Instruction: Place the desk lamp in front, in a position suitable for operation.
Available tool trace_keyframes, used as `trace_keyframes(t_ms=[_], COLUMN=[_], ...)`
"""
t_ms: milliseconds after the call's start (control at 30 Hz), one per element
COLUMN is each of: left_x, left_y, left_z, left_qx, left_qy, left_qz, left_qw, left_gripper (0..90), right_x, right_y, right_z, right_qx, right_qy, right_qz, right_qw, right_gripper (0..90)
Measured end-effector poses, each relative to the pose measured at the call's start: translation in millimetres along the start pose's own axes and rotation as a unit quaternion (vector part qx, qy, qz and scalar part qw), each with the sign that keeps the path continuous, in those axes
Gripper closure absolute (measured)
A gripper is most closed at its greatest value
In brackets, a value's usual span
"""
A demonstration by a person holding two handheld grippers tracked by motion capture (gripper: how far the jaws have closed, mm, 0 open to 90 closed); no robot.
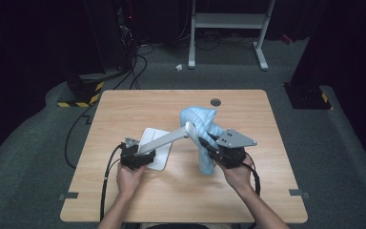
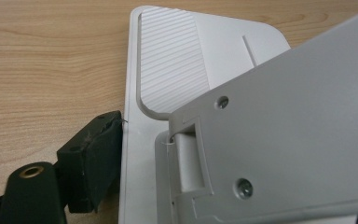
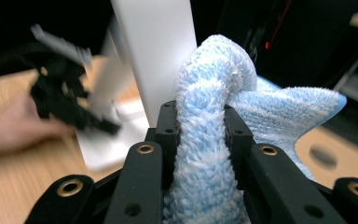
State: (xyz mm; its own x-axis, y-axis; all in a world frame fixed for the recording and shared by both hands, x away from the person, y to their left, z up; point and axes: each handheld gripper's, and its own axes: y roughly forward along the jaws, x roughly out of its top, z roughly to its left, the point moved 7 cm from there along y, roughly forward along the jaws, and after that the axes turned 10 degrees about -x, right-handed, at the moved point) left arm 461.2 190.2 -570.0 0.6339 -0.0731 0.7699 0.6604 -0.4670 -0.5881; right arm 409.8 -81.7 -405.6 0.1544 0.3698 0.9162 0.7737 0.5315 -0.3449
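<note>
A white stand lies on the table, its flat base point(image 1: 158, 142) down and its arm point(image 1: 169, 138) slanting up to the right. My left gripper point(image 1: 147, 156) is at the base's near edge. One black pad point(image 2: 92, 161) presses the base's point(image 2: 168, 60) left rim, and the arm point(image 2: 298, 130) hides the other jaw. A fluffy light-blue cloth point(image 1: 204, 123) is wrapped over the arm's upper end. My right gripper point(image 1: 207, 144) is shut on a fold of this cloth point(image 3: 214, 79), its jaws point(image 3: 200, 135) squeezing it right beside the white arm point(image 3: 161, 51).
The wooden table point(image 1: 124, 109) has a round cable hole point(image 1: 215, 101) near its far edge. Cables run from both grippers off the near side. On the floor behind stand a white desk frame point(image 1: 228, 21) and yellow-black striped feet point(image 1: 81, 97).
</note>
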Motion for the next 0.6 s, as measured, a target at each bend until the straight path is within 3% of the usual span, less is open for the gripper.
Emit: trace_keyframes(t_ms=[133,233,333,433,600], left_x=[0.3,0.3,0.4,0.5,0.6], left_y=[-0.2,-0.2,-0.2,0.1,-0.1], left_z=[-0.6,-0.6,-0.4,-0.2,0.1], left_qx=[0.005,0.004,0.004,0.002,0.002], left_qy=[0.007,0.006,0.006,0.003,0.001], left_qz=[-0.001,-0.001,0.000,-0.001,0.000], left_qw=[1.0000,1.0000,1.0000,1.0000,1.0000], left_gripper=[16.9,17.0,17.1,17.1,17.5], right_x=[-51.6,-85.7,-108.9,-123.2,-130.3], right_y=[12.0,20.3,25.1,28.6,28.9], right_z=[-11.1,-17.0,-20.7,-24.2,-25.0], right_qx=[-0.003,-0.015,-0.022,-0.026,-0.035], right_qy=[0.037,0.050,0.056,0.057,0.041], right_qz=[0.049,0.088,0.118,0.138,0.163], right_qw=[0.9981,0.9948,0.9911,0.9884,0.9851], right_gripper=[73.1,73.2,73.2,73.2,73.1])
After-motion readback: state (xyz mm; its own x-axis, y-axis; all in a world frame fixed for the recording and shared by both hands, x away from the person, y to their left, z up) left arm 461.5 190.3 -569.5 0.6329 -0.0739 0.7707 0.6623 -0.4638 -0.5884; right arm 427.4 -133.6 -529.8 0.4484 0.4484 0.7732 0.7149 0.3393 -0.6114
